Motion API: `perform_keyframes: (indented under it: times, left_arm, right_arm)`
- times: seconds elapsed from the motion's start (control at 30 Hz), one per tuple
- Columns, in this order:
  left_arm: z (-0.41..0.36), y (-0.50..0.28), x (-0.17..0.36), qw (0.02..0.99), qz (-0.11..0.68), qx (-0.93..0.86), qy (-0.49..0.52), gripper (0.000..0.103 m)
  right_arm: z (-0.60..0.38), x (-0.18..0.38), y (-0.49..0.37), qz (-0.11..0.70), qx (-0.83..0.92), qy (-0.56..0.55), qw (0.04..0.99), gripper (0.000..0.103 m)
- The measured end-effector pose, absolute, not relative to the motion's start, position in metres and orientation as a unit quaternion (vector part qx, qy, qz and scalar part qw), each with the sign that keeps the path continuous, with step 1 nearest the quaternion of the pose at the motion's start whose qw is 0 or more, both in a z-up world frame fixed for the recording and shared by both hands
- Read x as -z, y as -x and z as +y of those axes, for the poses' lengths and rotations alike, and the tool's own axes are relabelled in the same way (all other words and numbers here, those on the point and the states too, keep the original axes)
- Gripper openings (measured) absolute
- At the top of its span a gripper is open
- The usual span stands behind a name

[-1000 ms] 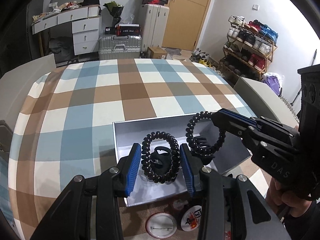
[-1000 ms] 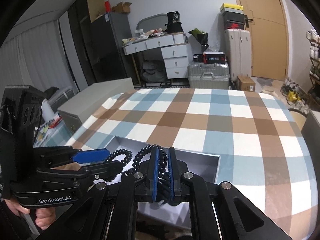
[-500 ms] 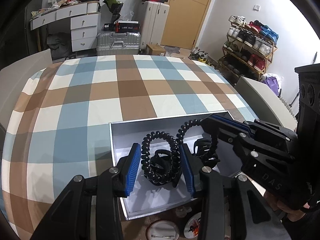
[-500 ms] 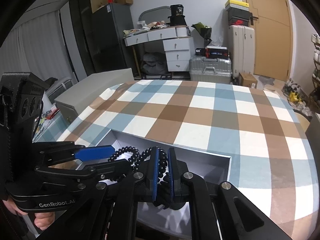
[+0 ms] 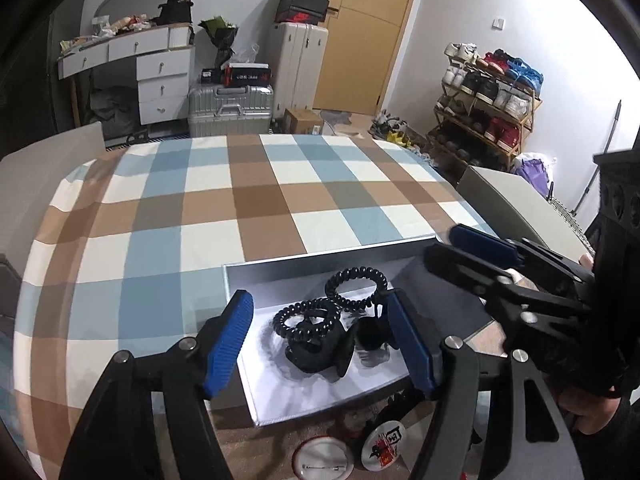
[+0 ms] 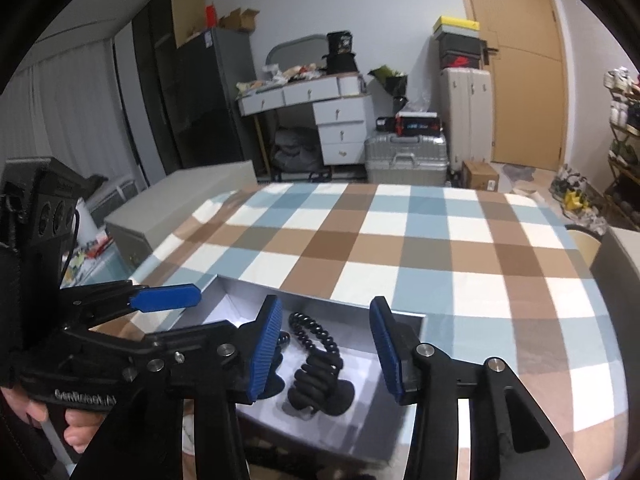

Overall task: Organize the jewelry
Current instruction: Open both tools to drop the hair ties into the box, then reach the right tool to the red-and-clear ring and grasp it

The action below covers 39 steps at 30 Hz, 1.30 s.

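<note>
A shallow white box [image 5: 316, 396] sits on the checked tablecloth near the front edge; it also shows in the right wrist view [image 6: 236, 304]. Inside lie two black spiral hair ties [image 5: 356, 288] [image 5: 306, 320] and black hair clips [image 5: 320, 350]. In the right wrist view a spiral tie [image 6: 316, 340] rests on a black clip [image 6: 324, 396]. My left gripper [image 5: 320, 344] is open and empty over the box. My right gripper [image 6: 324, 346] is open and empty over the box; it shows at the right in the left wrist view [image 5: 476, 252].
Two round pin badges [image 5: 322, 460] [image 5: 386, 442] lie on the cloth in front of the box. The checked table [image 5: 260, 200] stretches beyond it. A grey chair back [image 5: 516, 204] stands at the right, another [image 6: 180, 196] at the left.
Both grippers have opened and let go of their spiral hair ties, which now lie in the box. Both grippers have drawn back a little.
</note>
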<state>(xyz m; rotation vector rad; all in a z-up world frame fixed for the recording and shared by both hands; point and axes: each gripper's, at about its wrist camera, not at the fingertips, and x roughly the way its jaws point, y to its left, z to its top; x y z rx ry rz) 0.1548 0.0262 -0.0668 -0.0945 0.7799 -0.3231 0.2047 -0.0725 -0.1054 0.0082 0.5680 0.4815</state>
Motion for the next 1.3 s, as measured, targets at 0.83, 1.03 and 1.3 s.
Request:
perform_keyframes:
  times: [0.83, 1.03, 1.3]
  left_arm:
    - [0.043, -0.083, 0.039, 0.945, 0.306, 0.085, 0.08, 0.084]
    - [0.047, -0.066, 0.049, 0.95, 0.296, 0.055, 0.079, 0.099]
    - [0.057, -0.049, 0.074, 0.943, 0.32, 0.032, 0.087, 0.099]
  right_arm:
    - [-0.1, 0.084, -0.095, 0.207, -0.234, -0.016, 0.95, 0.085]
    - [-0.098, 0.104, -0.078, 0.231, -0.25, -0.013, 0.94, 0.085]
    - [-0.088, 0.136, -0.062, 0.276, -0.282, -0.013, 0.919, 0.085]
